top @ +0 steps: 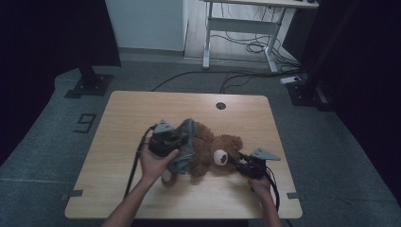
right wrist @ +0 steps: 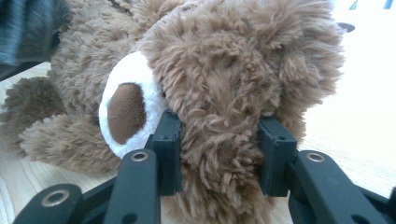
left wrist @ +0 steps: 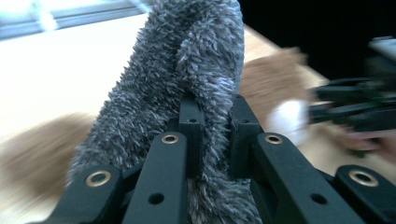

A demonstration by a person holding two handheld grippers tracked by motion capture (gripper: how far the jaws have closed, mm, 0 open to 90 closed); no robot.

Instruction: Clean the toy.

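Note:
A brown teddy bear [top: 213, 146] lies on its side at the middle of the wooden table [top: 132, 113], its head with a white muzzle [right wrist: 126, 112] pointing right. A grey fuzzy cloth [top: 187, 150] is draped over its body. My left gripper [top: 177, 139] is shut on a fold of this grey cloth [left wrist: 187, 70], which stands up between the jaws of the left gripper [left wrist: 215, 107]. My right gripper [top: 236, 161] is shut on the bear's head [right wrist: 224, 70], with the pads of the right gripper [right wrist: 219, 135] pressed into the fur on both sides.
A round cable hole [top: 221, 105] sits near the table's far edge. Beyond the table stand a white desk frame [top: 246, 23] with cables on the floor and a dark stand base [top: 90, 82] at left. Bare tabletop lies left of and behind the bear.

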